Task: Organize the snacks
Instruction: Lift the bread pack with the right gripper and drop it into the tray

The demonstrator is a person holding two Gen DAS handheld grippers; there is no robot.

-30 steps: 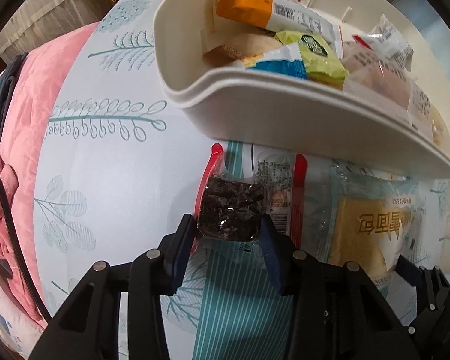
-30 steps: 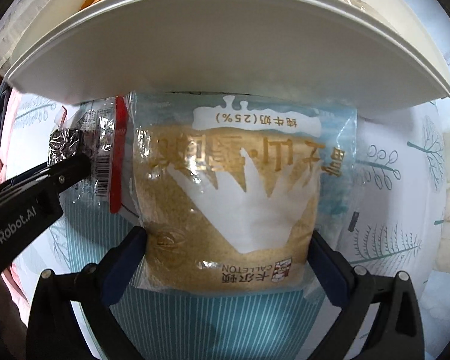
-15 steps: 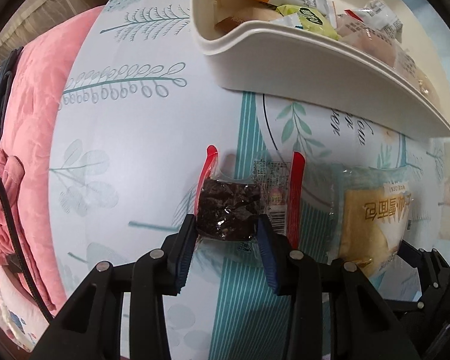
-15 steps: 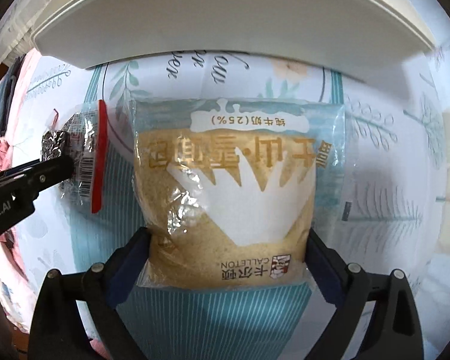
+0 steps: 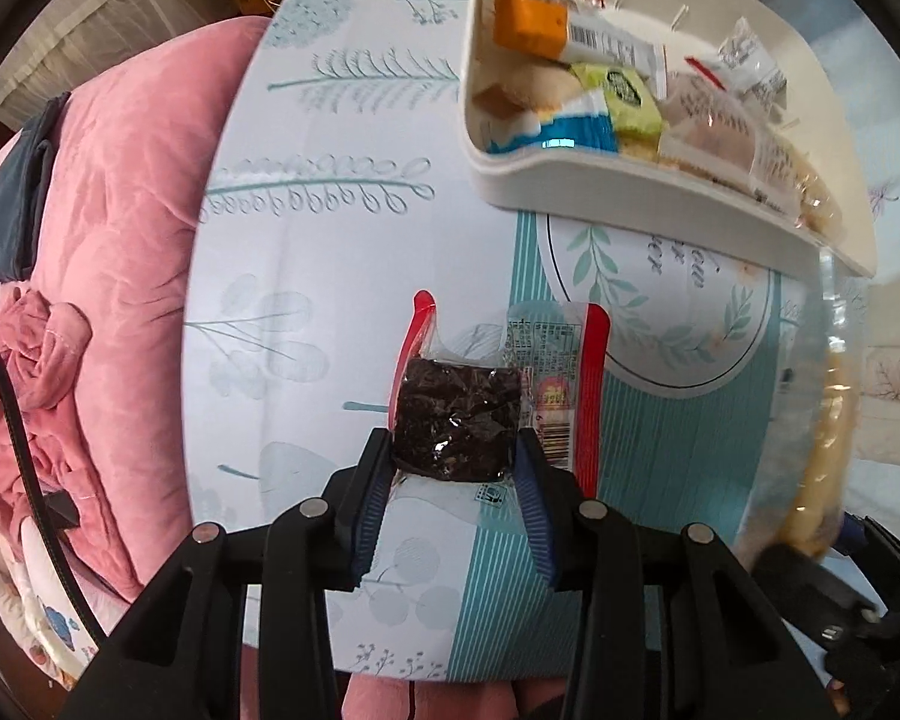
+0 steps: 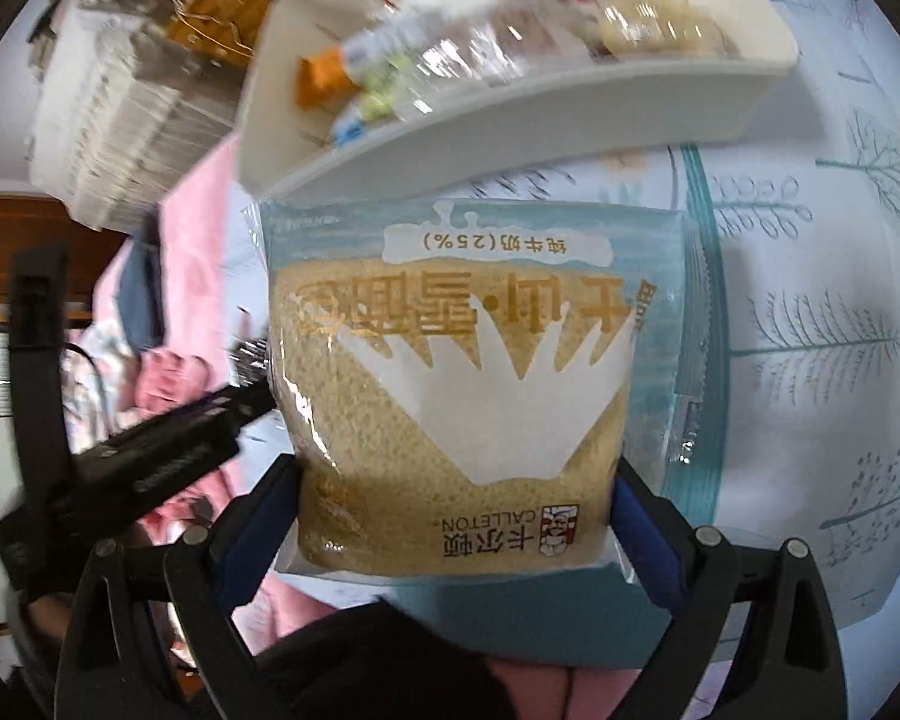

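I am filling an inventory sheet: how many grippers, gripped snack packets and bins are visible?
Grippers: 2 (left gripper; right gripper, jaws just closing on bread packet)
Gripped packets: 2 (dark snack packet, bread packet)
Bins: 1 (white bin)
Total: 5
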